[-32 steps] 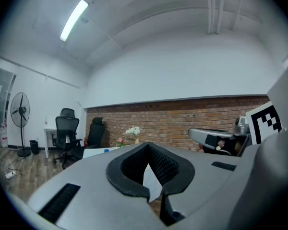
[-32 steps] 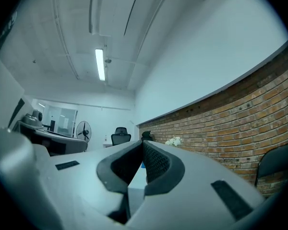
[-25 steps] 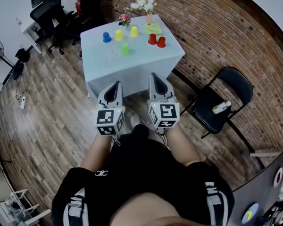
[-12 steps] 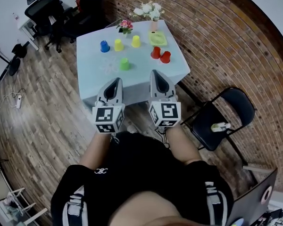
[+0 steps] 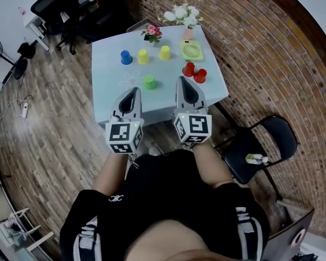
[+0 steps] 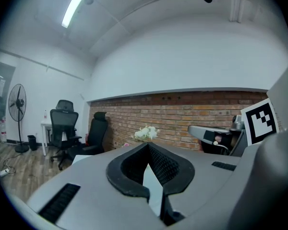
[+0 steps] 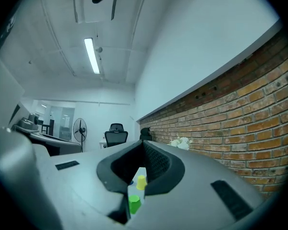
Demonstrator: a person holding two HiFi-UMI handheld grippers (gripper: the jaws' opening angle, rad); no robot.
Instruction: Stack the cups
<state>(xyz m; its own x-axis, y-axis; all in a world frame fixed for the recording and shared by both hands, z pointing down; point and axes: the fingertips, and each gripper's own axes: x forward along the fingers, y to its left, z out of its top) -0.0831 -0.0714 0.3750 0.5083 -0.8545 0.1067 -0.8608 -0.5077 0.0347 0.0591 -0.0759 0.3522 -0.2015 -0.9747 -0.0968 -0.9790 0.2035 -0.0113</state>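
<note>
Several upturned cups stand on the pale blue table point(image 5: 108, 64): a blue cup point(image 5: 126, 57), two yellow cups point(image 5: 143, 56) point(image 5: 164, 52), a green cup point(image 5: 150, 82) and two red cups point(image 5: 189, 69) point(image 5: 200, 76) side by side. My left gripper point(image 5: 133, 91) hangs over the table's near edge, just left of the green cup, jaws together and empty. My right gripper point(image 5: 185, 81) is shut and empty, just short of the red cups. In the right gripper view the green cup point(image 7: 134, 204) and a yellow cup point(image 7: 141, 182) show through the gap behind its tips point(image 7: 144, 142). The left gripper point(image 6: 148, 145) view shows no cups.
A yellow-green hand fan point(image 5: 192, 50), pink flowers point(image 5: 152, 33) and white flowers point(image 5: 186, 14) stand at the table's far side by the brick wall. A black folding chair point(image 5: 269, 132) with a small white item point(image 5: 255, 158) stands right. Office chairs point(image 5: 51, 1) stand far left.
The person has walked up to the table. Both grippers, side by side and still shut, have gone from over the floor to the table's near edge. The folding chair has slid back on the right.
</note>
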